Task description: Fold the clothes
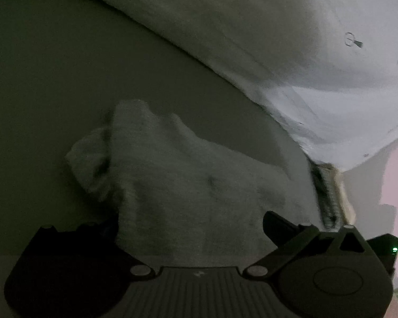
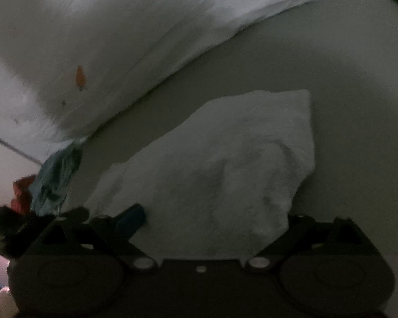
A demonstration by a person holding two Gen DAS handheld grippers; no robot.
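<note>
A: Tool check, left first. Left tool [image 1: 191, 221] spread wide, straddling the near edge of the white cloth [image 1: 172, 164], pinching nothing. Right tool [image 2: 215, 216] likewise: spread wide, straddling the white cloth, gripping nothing.

B: Cloth location?

A: Crumpled in a heap on the worktop [image 1: 53, 79], directly ahead of both tools. Printed sheet [image 1: 278, 39] beyond the white cloth, with a strip of worktop between.

B: Risks?

A: Judging from the heap:
- Closing here likely to catch several layers at once. Would lift a wad instead of one edge, giving a lopsided fold.
- No clean corner singled out on either side.
- Dim and blurred, so hard to tell hem from wrinkle.
- Too shallow a pinch could slip off, or drag the heap across the worktop.
- Mismatched grabs left and right could twist the cloth rather than spread it.

B: View differences?

A: Left wrist only: a pointed lobe at the white cloth's left end, and a ribbed dark-and-cream item [image 1: 329, 193] just right of the white cloth. Cannot tell contact.
Right wrist only: something red [image 2: 22, 193] and teal fabric [image 2: 58, 180] left of the white cloth, and a squared corner at the white cloth's far right.
</note>
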